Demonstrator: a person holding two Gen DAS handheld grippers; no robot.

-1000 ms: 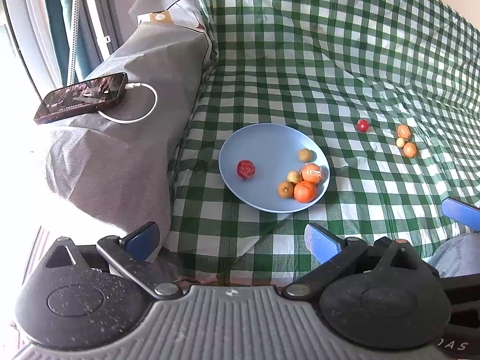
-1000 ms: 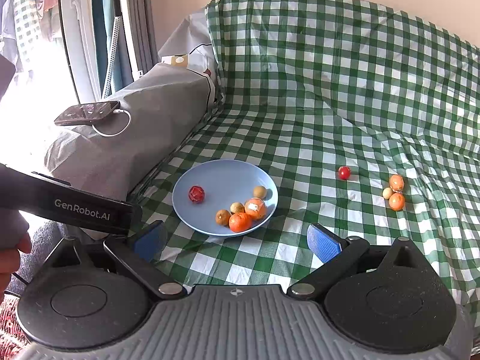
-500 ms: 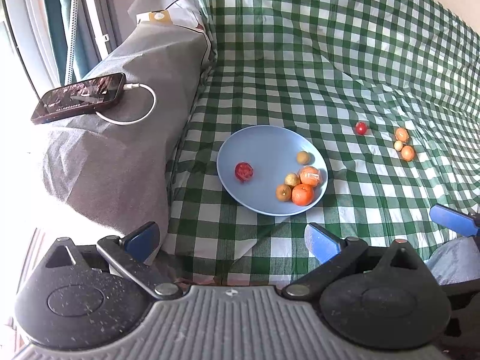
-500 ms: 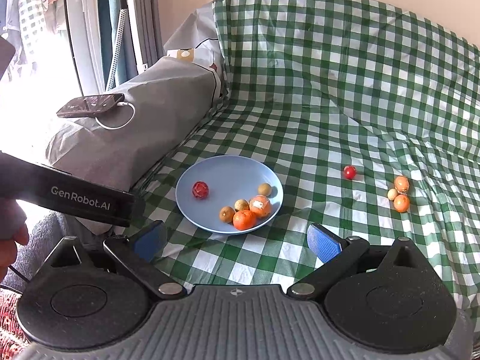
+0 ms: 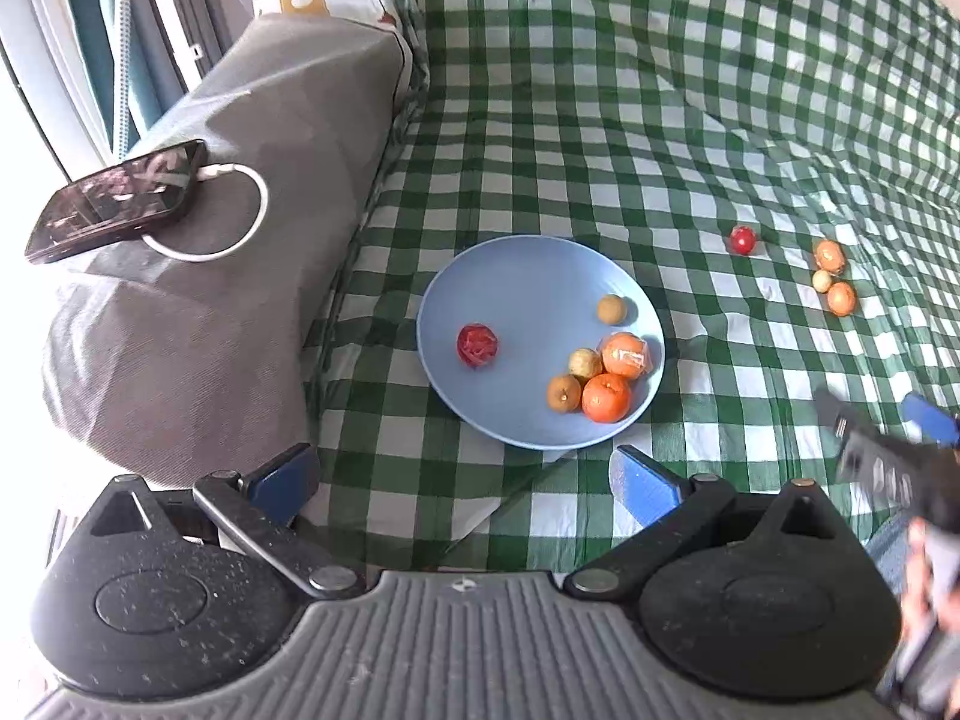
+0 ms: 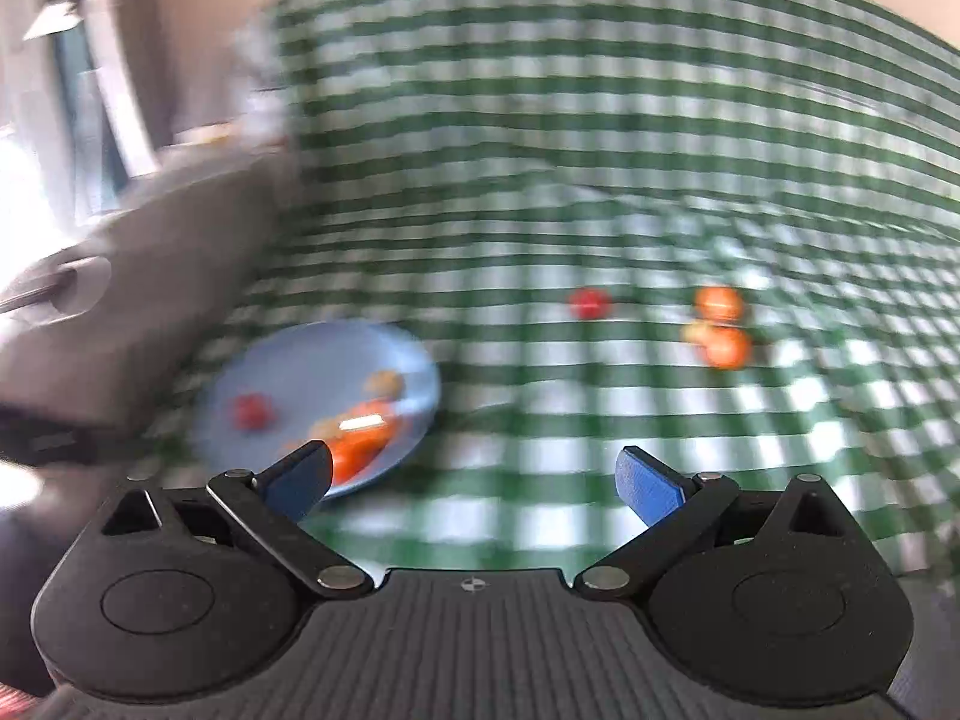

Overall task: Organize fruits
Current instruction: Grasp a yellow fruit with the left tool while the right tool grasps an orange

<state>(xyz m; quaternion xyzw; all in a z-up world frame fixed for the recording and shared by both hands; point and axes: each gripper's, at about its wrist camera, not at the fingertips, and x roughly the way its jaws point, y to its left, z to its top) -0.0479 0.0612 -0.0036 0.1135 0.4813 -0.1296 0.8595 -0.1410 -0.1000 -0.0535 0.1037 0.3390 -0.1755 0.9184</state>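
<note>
Fruits: six lay in the blue plate; four remained on the checked cloth far right. Both grippers' jaws stood apart, empty.

Six fruits lie in the plate (four others right of it) on the cloth.

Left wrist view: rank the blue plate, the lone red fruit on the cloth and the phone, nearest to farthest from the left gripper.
1. Blue plate, straight ahead of the left gripper.
2. Phone, left, on the grey cushion.
3. Red fruit, ahead right, on the cloth.
</note>
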